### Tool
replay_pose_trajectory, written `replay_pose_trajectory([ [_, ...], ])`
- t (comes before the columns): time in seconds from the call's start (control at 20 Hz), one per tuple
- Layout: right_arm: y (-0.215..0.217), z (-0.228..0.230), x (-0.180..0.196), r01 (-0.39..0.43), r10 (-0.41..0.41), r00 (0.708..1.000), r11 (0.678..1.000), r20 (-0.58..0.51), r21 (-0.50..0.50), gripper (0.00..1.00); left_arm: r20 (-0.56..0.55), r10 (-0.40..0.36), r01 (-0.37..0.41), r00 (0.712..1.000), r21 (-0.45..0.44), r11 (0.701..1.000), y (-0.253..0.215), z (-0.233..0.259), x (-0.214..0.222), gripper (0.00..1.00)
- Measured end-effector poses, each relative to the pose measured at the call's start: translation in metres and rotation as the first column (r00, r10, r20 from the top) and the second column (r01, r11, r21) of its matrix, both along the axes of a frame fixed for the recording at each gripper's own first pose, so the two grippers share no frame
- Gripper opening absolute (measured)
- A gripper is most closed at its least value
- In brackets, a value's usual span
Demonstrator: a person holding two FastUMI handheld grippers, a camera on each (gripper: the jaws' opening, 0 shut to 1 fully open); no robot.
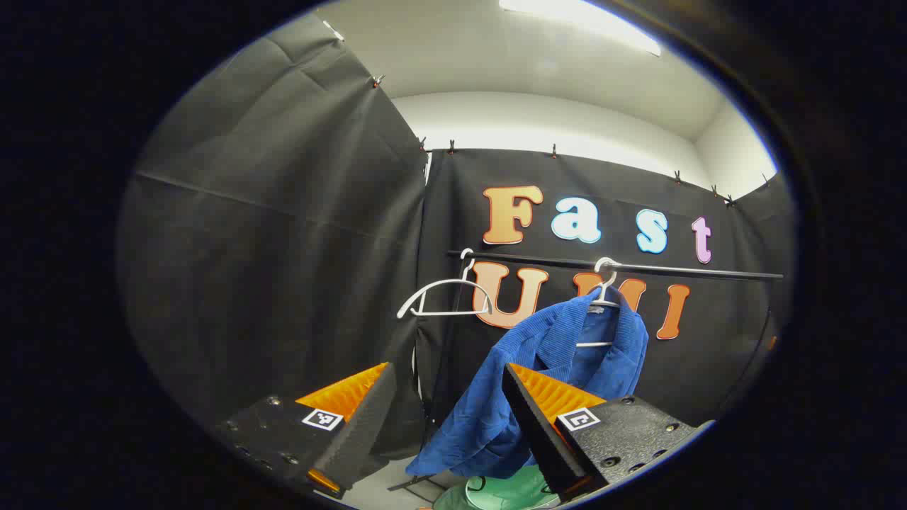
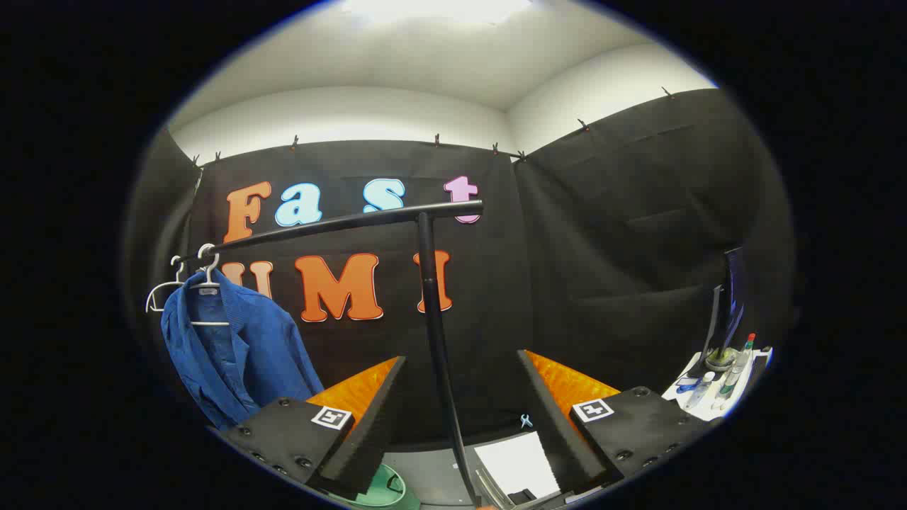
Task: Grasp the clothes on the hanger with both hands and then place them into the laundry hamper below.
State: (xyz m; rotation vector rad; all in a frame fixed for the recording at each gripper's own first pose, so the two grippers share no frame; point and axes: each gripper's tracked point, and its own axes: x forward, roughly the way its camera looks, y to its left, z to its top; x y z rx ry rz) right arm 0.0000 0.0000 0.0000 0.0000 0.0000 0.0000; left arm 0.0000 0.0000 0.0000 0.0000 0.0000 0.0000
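Observation:
A blue jacket (image 1: 545,382) hangs on a white hanger (image 1: 604,283) from a black rail (image 1: 638,268). Below it a green hamper (image 1: 506,492) peeks out. My left gripper (image 1: 448,397) stands open, short of the jacket, which shows behind its right finger. In the right gripper view the same blue jacket (image 2: 234,347) hangs at the far left on its hanger (image 2: 207,273), and the green hamper (image 2: 382,490) shows at the bottom. My right gripper (image 2: 460,386) is open with the rack's upright pole (image 2: 436,333) seen between its fingers, farther off.
An empty white hanger (image 1: 443,297) hangs on the rail left of the jacket. Black cloth walls close the booth. At the right a small table (image 2: 716,386) carries bottles and a monitor. White paper (image 2: 517,464) lies on the floor by the rack's base.

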Motion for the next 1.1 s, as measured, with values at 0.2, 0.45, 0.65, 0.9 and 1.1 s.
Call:
replay_pose_trajectory([
  [0.2, 0.018, -0.004, -0.003, -0.008, 0.008, 1.0, 1.0, -0.009, 0.013, 0.98, -0.003, -0.009, 0.009, 1.0, 0.009, 1.0, 0.008, -0.006, 0.012, 0.95],
  [0.45, 0.03, -0.002, 0.002, 0.004, -0.004, 1.0, 1.0, 0.002, 0.009, 0.98, -0.002, -0.018, 0.018, 1.0, 0.052, 0.998, 0.007, -0.002, 0.015, 0.95],
  [0.65, 0.041, -0.008, 0.008, -0.006, 0.006, 1.0, 1.0, -0.013, 0.002, 0.98, -0.006, -0.026, 0.026, 1.0, 0.037, 0.999, 0.006, -0.003, 0.013, 0.95],
  [0.9, 0.062, -0.025, 0.013, -0.045, 0.046, 0.998, 0.999, -0.05, 0.02, 0.98, -0.022, -0.039, 0.04, 0.999, 0.053, 0.998, 0.001, -0.009, 0.017, 0.92],
  [1.1, 0.097, -0.033, 0.022, -0.117, 0.118, 0.991, 0.993, -0.068, 0.029, 0.98, -0.045, -0.085, 0.086, 0.995, 0.031, 0.996, -0.016, -0.017, 0.021, 0.92],
])
